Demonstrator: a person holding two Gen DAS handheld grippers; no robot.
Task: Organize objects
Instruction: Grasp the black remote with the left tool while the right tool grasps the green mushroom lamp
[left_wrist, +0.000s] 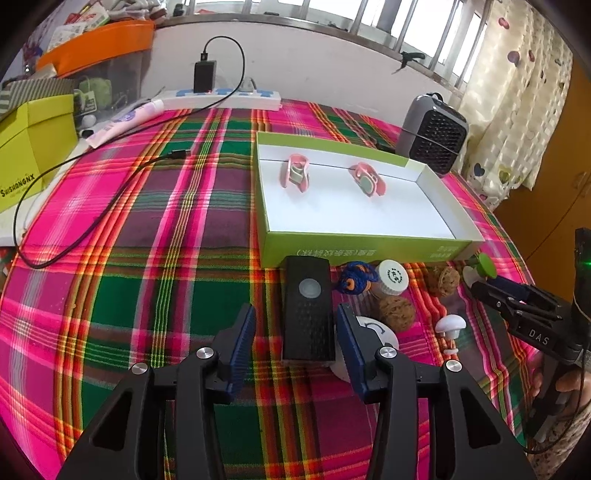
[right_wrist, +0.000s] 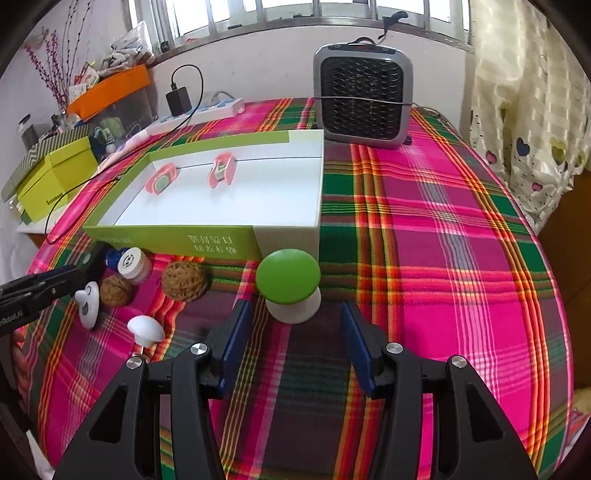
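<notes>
A green box lid (left_wrist: 362, 248) (right_wrist: 177, 242) with a white inside holds two pink clips (left_wrist: 297, 172) (right_wrist: 221, 170). In front of it lie small objects. My left gripper (left_wrist: 295, 334) is open around a black rectangular device (left_wrist: 307, 310); its pads stand a little off the sides. My right gripper (right_wrist: 293, 332) is open just short of a green-capped mushroom toy (right_wrist: 289, 280), which stands upright. Two walnuts (right_wrist: 184, 281) (left_wrist: 397, 314), a white bottle (left_wrist: 392, 277) (right_wrist: 133, 265), a blue knitted toy (left_wrist: 356, 282) and a white mushroom knob (right_wrist: 146, 329) (left_wrist: 450, 325) lie between.
A grey heater (right_wrist: 364, 98) (left_wrist: 432, 134) stands behind the lid. A black cable (left_wrist: 74, 229) runs over the plaid cloth at left, to a charger (left_wrist: 204, 75) on a power strip. A yellow-green box (left_wrist: 33, 147) sits at the left edge.
</notes>
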